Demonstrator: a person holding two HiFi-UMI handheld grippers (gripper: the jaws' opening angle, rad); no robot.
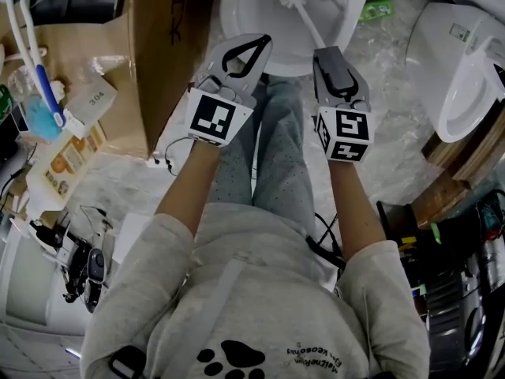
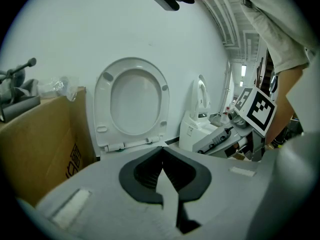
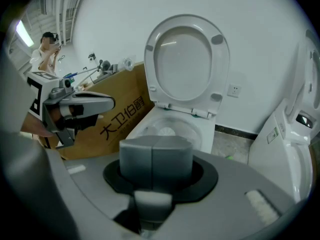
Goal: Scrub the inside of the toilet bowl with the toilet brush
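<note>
**Head view, with both gripper views.** I am holding the toilet brush (image 1: 308, 20) in my right gripper (image 1: 326, 52). In the right gripper view my jaws are pressing together with only a seam showing. From the head view I judge that they are clamping the near end of the thin handle.

The brush's long axis is running straight on from these jaws, forward and slightly to my left. The white bristle head is lying at the far end, inside the toilet bowl (image 1: 234, 24) and near its far wall. The bowl is lying directly ahead of the right jaws, with the seat (image 3: 187, 59) raised behind it.

My left gripper (image 1: 260, 42) is hovering just beside the right one, over the bowl's near rim. Its tips are meeting and it is carrying nothing. A cardboard box (image 1: 166, 46) is standing against the bowl on my left.

The right arm is therefore the working arm. As I judge it, the scrubbing stroke is depending on sweeping the head around the wall while the handle is pointing down into the basin.
</note>
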